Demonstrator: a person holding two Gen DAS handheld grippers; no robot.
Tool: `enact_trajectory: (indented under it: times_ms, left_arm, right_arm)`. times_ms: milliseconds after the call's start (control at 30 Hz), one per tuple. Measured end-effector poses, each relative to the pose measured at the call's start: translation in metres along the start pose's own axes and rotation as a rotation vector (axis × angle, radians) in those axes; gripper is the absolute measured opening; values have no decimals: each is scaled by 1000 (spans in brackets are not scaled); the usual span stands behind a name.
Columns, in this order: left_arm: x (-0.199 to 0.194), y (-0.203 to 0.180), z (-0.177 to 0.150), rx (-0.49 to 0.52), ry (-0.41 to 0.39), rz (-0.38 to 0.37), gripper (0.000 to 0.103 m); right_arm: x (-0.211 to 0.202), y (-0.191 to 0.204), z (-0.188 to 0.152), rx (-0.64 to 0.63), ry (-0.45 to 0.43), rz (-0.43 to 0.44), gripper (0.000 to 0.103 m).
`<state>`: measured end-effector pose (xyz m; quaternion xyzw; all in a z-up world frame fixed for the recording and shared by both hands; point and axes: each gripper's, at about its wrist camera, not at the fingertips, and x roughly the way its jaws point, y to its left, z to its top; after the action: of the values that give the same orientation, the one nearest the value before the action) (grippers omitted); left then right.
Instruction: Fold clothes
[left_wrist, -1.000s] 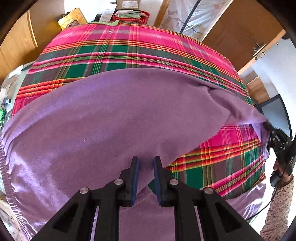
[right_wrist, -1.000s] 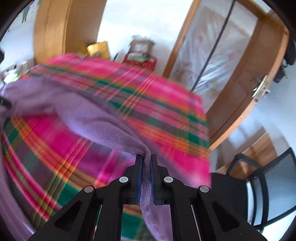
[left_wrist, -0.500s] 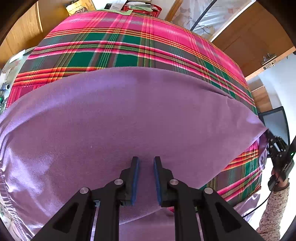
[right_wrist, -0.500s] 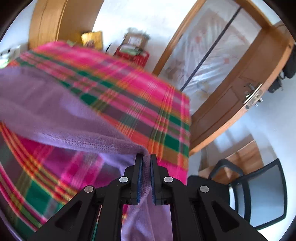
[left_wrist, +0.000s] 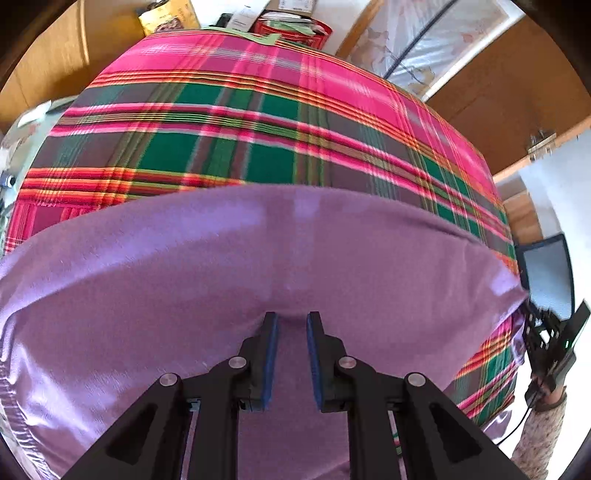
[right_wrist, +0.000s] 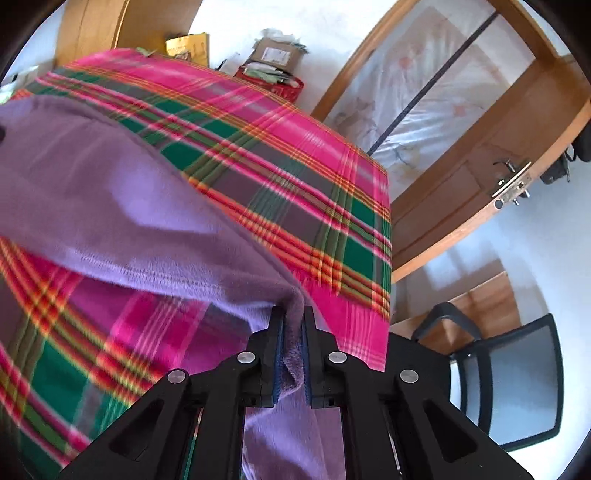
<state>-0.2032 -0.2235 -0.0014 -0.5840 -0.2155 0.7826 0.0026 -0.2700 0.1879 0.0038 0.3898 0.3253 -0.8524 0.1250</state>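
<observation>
A purple garment (left_wrist: 258, 277) hangs stretched between my two grippers above a pink-and-green plaid bed cover (left_wrist: 258, 110). In the left wrist view my left gripper (left_wrist: 291, 321) pinches one end of it, and the fabric puckers at the fingertips. At the far right of that view a person's sleeved hand (left_wrist: 539, 435) holds the right gripper (left_wrist: 543, 332). In the right wrist view my right gripper (right_wrist: 293, 317) is shut on the other corner of the purple garment (right_wrist: 110, 206), whose stitched hem runs left over the plaid cover (right_wrist: 277, 166). The garment's lower part hangs out of sight below both grippers.
A black mesh office chair (right_wrist: 517, 376) stands right of the bed. A wooden door (right_wrist: 480, 166) with a metal handle is behind it. A red basket (left_wrist: 291, 31), a cardboard box (right_wrist: 277, 55) and a yellow box (left_wrist: 166, 18) sit beyond the bed's far edge.
The garment has been pulled taut and flat between the grippers. It now covers more of the near plaid, and its slack fold on the right is gone.
</observation>
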Motion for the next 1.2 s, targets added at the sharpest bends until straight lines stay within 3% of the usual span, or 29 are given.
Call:
enact_trajectory:
  times_ms: [67,167,300,400,500,600,700,900,1067,1200]
  left_arm:
    - [3,1,8,-18,-10,-6,16]
    - [0,5,16,-32,-71,76,14]
    - [-4,10,19,-36,-73,74,14]
    - [-9,12,19,-15,-77,115,14]
    - [-23,21,20,-13,-144,154,16]
    - [-29,33,27,-14,-188,191,20]
    - [-26,40,31,1,-171,200,20]
    - [-22,24,41,208,-130,233,20]
    - [-15,3,50,398,-108,258,21]
    - [-2,-9,50,488,-100,277,21]
  right_arm:
    - [-8,-4,-2,28,3,45,17]
    - [-27,-11,1,98,-33,112,20]
    - [-55,-10,13,156,-123,223,26]
    - [-69,5,30,103,-191,300,27]
    - [-80,25,50,26,-263,356,33]
    - [-62,56,78,-57,-215,447,33]
    - [-40,87,106,-124,-187,428,33]
    - [-16,120,156,-154,-202,596,33]
    - [-7,155,182,-257,-179,641,33]
    - [-6,184,189,-348,-164,648,33]
